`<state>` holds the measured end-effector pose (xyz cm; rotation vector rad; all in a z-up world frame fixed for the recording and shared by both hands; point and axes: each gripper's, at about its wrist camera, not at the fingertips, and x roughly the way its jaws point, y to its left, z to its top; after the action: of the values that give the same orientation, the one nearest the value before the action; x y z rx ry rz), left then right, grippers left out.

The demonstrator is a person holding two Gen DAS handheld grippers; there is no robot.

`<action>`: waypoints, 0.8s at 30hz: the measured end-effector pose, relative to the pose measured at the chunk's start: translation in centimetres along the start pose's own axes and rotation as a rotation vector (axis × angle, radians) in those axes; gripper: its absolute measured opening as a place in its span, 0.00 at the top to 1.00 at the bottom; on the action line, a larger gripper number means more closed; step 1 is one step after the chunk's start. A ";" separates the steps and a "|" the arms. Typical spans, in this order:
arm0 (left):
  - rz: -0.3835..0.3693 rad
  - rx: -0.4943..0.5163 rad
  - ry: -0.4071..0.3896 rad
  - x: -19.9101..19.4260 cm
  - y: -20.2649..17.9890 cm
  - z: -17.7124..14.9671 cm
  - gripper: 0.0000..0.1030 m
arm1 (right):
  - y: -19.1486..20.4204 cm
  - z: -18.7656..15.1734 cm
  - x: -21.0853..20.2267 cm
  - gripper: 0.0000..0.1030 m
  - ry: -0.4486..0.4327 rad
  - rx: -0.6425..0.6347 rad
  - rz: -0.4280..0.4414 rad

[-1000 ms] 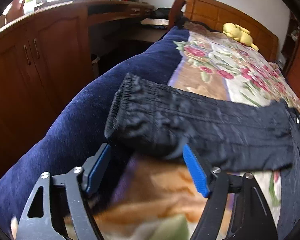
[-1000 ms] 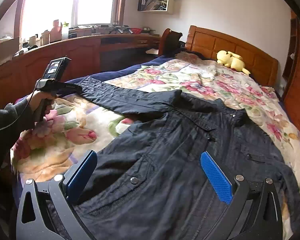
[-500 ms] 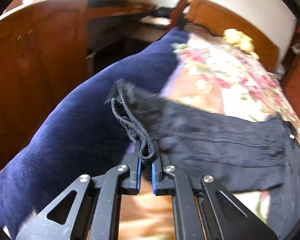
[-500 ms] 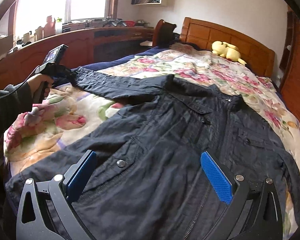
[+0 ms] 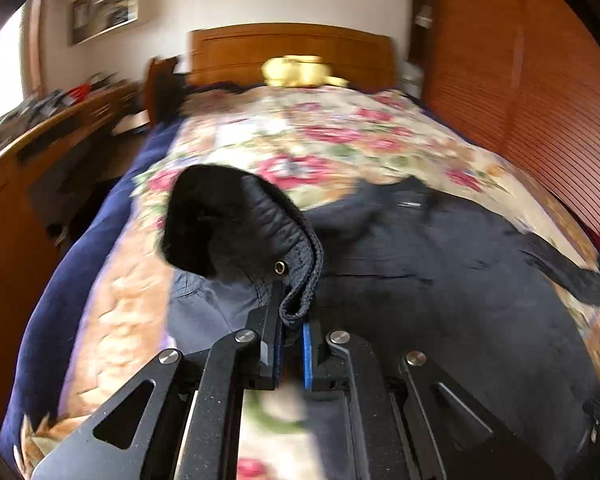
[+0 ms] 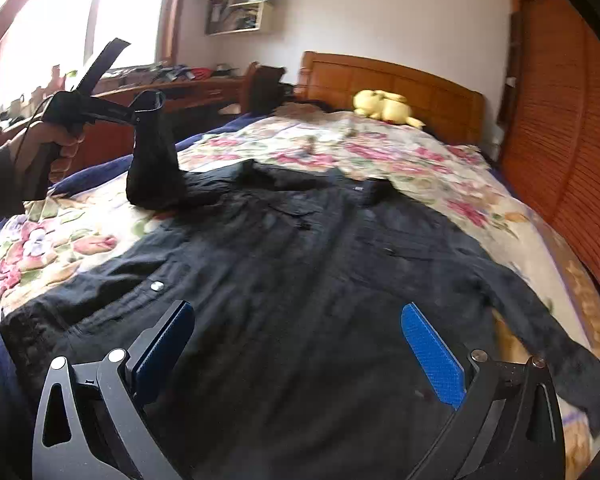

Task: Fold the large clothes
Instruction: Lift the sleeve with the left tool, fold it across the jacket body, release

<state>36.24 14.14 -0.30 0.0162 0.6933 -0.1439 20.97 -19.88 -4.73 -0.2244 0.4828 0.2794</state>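
No brand, label or readable writing could be made out anywhere in either view, and no container with visible contents was seen apart from a wall shelf (image 6: 236, 4) whose items were too blurred to identify. A dark jacket (image 6: 300, 280) was spread front-up across the floral bedspread (image 6: 380, 152) of the bed, its collar toward the wooden headboard (image 6: 400, 80). The left tool (image 5: 294, 316) was closed tight on the ribbed cuff (image 5: 304, 280) of one sleeve (image 6: 152, 160), which was held lifted clear of the bedspread, a metal snap showing near the cuff. The right tool (image 6: 300, 352) was held wide open above the jacket's lower front, with nothing gripped between its blue pads. A yellow plush toy (image 6: 384, 106) lay against the headboard.
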 end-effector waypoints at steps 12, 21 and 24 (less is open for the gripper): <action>-0.095 0.209 0.115 -0.8 -11.3 -3.2 0.89 | -2.4 -2.9 -2.8 0.00 0.010 0.064 -0.099; -0.187 0.174 0.175 -2.9 -11.6 -10.8 0.76 | -2.7 -3.2 -2.7 0.00 0.010 0.082 -0.064; -0.153 0.158 0.185 -3.3 -10.8 -12.6 0.75 | -2.5 -3.0 -2.4 0.00 0.013 0.080 -0.048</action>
<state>24.23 4.60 -7.57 0.1291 0.8669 -0.3467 18.50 -23.57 -5.79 -0.1602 0.4996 0.2113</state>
